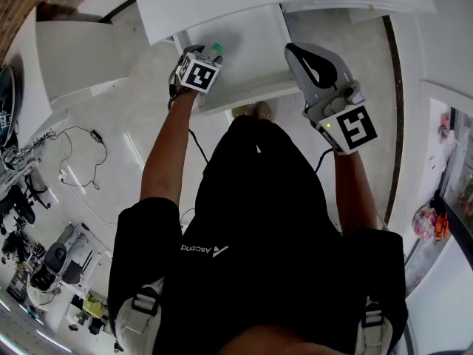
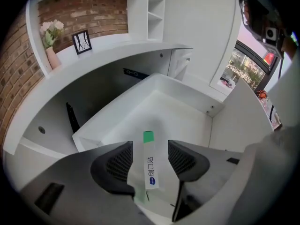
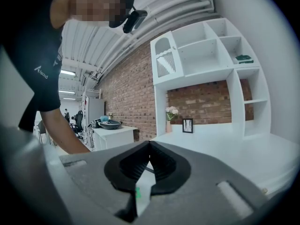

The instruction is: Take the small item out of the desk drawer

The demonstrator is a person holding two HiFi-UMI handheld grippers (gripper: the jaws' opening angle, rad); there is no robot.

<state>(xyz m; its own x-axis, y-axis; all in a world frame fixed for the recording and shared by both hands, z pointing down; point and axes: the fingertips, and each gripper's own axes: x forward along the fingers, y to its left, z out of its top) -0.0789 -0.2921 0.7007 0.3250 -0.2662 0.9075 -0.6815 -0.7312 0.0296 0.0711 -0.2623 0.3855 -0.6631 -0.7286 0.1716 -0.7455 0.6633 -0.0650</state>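
Note:
The white desk drawer (image 1: 247,46) stands pulled out below the desk top; its bare floor (image 2: 176,109) fills the middle of the left gripper view. A small white tube with a green cap (image 2: 150,165) stands on end between the jaws of my left gripper (image 2: 150,146), with a gap to each pad, so the gripper is open. In the head view the green cap (image 1: 216,49) peeks out beside the left gripper (image 1: 209,56), which hangs over the drawer's left part. My right gripper (image 1: 292,50) is held at the drawer's right edge, fingertips met and shut (image 3: 150,143), holding nothing I can make out.
The white desk top (image 2: 93,55) carries a vase of flowers (image 2: 50,41) and a small picture frame (image 2: 82,41) against a brick wall. White shelves (image 3: 206,50) rise above it. Cables (image 1: 74,150) lie on the floor at left. The person's feet (image 1: 251,111) are under the drawer front.

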